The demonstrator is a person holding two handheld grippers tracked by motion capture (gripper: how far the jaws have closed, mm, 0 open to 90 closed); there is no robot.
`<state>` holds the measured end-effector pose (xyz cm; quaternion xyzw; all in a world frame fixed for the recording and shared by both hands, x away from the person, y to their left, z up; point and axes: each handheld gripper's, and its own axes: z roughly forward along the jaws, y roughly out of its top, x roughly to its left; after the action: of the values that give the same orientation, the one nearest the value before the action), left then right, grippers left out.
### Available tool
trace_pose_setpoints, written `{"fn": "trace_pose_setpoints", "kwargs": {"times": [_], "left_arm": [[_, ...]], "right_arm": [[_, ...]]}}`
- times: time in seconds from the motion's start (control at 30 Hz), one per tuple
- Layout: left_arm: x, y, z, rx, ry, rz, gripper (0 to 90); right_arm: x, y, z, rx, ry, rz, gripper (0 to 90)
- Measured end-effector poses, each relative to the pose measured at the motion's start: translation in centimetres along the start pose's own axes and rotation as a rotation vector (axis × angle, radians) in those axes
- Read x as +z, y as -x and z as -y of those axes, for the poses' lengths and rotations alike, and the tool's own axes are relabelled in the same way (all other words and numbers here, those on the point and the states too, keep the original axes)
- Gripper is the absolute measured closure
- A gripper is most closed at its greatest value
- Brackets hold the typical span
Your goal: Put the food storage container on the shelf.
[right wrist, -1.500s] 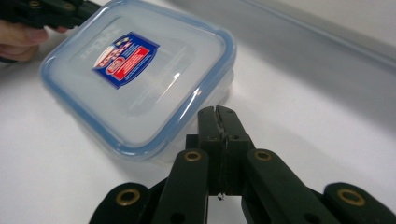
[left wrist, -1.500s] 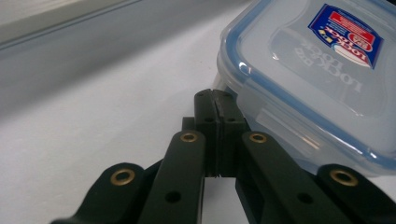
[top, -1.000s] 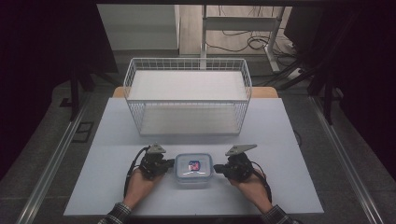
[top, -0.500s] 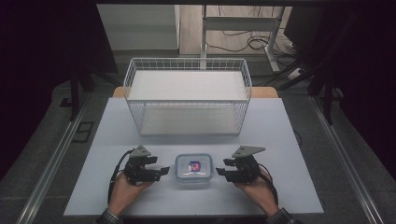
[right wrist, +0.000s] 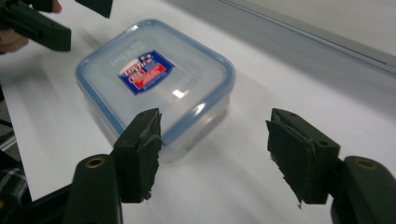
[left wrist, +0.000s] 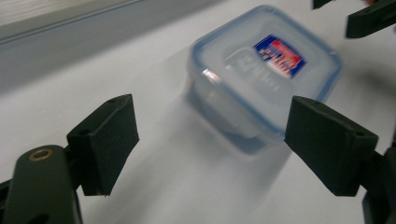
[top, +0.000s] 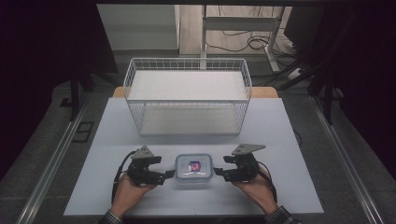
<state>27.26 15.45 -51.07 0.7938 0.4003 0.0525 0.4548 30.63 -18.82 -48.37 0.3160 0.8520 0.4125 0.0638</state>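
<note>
On the near part of the white table (top: pixel 289 126) sits a clear box (top: pixel 194 168) with a blue-rimmed lid and a red-and-blue label (top: pixel 194 165), between the two grippers. The left gripper (top: pixel 163 174) is just beside its left side, the right gripper (top: pixel 219 173) just beside its right; both point inward with jaws wide apart, holding nothing. The gripper views show the lid's blue seal and the label's print, blurred in the left one. Behind the box, well apart, stands a white wire basket (top: pixel 187 95), with cables (top: pixel 252 39) on the floor beyond.
</note>
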Motion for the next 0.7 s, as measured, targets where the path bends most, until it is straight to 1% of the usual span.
{"fn": "trace_pose_setpoints", "kwargs": {"times": [0.1,0.13,0.17,0.23,0.3,0.33,0.37,0.4,0.43,0.47,0.5,0.53,0.57,0.63,0.67,0.7], "left_arm": [[0.4,0.4,-0.2,0.009,-0.007,0.007,15.9],[0.7,0.5,-0.3,0.009,-0.007,0.015,15.2],[0.7,0.5,-0.3,0.009,-0.007,0.015,15.0],[1.0,0.5,-0.5,0.006,-0.006,0.028,14.8],[1.3,0.6,-0.5,0.0,-0.01,0.033,14.2],[1.7,0.6,-0.5,0.002,-0.021,0.035,14.0],[1.7,0.6,-0.5,0.002,-0.021,0.035,13.8],[2.1,0.6,-0.5,0.001,-0.034,0.037,13.4],[2.1,0.6,-0.5,0.001,-0.034,0.037,13.2],[2.4,0.5,-0.5,-0.001,-0.047,0.048,12.5],[2.6,0.4,-0.4,-0.014,-0.05,0.065,11.3],[2.8,0.2,-0.4,-0.036,-0.056,0.097,11.3],[3.2,0.0,-0.3,-0.064,-0.058,0.128,10.6],[3.4,-0.3,-0.3,-0.082,-0.058,0.151,10.6],[3.5,-0.4,-0.2,-0.093,-0.059,0.173,13.2],[3.6,-0.5,-0.2,-0.097,-0.064,0.196,13.2]], "right_arm": [[0.5,-0.2,-0.4,0.003,0.014,-0.015,30.1],[0.9,-0.4,-0.7,0.006,0.021,-0.02,27.1],[0.9,-0.4,-0.7,0.006,0.021,-0.02,27.1],[1.2,-0.5,-0.8,0.011,0.019,-0.027,25.0],[1.9,-0.6,-1.0,0.013,0.006,-0.04,21.6],[2.2,-0.6,-1.1,0.013,0.002,-0.042,20.8],[2.2,-0.6,-1.1,0.013,0.002,-0.042,20.8],[2.7,-0.5,-1.1,0.011,-0.002,-0.047,19.0],[2.9,-0.5,-1.1,0.019,-0.007,-0.053,18.4],[3.2,-0.4,-1.1,0.037,-0.012,-0.074,17.7],[3.3,-0.3,-1.0,0.051,-0.015,-0.091,17.2],[3.3,-0.3,-1.0,0.051,-0.015,-0.091,17.2],[3.5,-0.2,-0.9,0.068,-0.021,-0.105,17.1],[3.7,-0.1,-0.7,0.076,-0.041,-0.116,17.1],[3.9,0.0,-0.5,0.085,-0.058,-0.127,17.1],[3.9,0.0,-0.5,0.085,-0.058,-0.127,17.1]]}}
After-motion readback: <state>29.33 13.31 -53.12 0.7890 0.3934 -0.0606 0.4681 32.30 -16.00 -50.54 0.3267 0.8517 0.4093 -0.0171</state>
